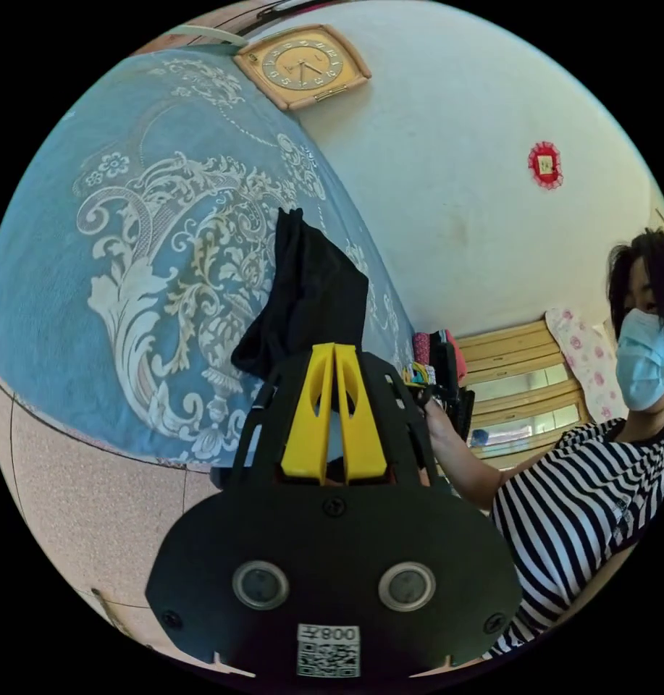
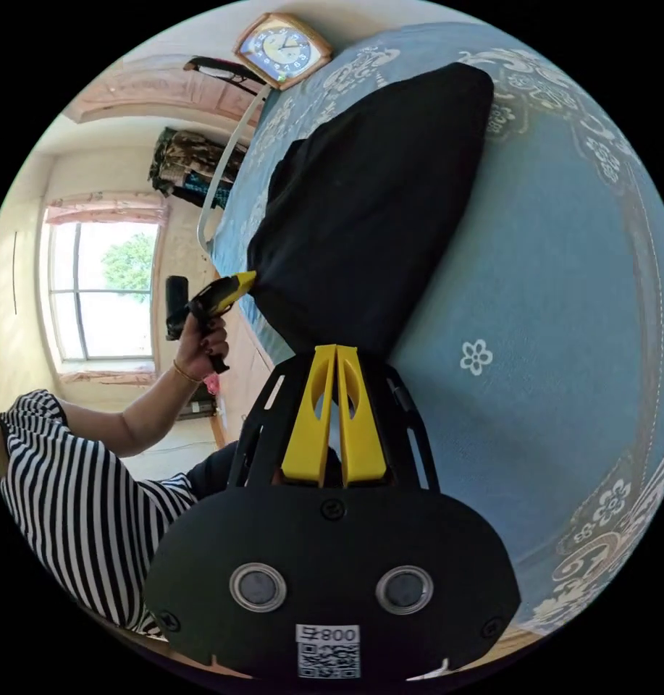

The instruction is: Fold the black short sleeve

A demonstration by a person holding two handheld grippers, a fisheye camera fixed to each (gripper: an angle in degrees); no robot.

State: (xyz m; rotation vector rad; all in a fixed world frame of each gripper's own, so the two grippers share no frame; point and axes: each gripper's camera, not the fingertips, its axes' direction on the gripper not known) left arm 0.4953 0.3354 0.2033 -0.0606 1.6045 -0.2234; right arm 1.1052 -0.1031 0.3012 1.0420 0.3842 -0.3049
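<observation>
Two grippers (image 1: 334,349) (image 2: 336,350), one black shirt (image 2: 375,195)

Before me, a bed covered by a blue bedspread (image 2: 556,304) with pale floral scrollwork. On it rests the far part of the black short sleeve (image 2: 375,203), bunched, its near end lifted off the cloth. The bed stands on a speckled tile floor (image 1: 78,499).

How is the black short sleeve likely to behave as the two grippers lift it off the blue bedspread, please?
Probably floppy: the black short sleeve sags between the left gripper and the right gripper. Likely light, since pinches at its edge carry it. It may drag on the bedspread.
</observation>
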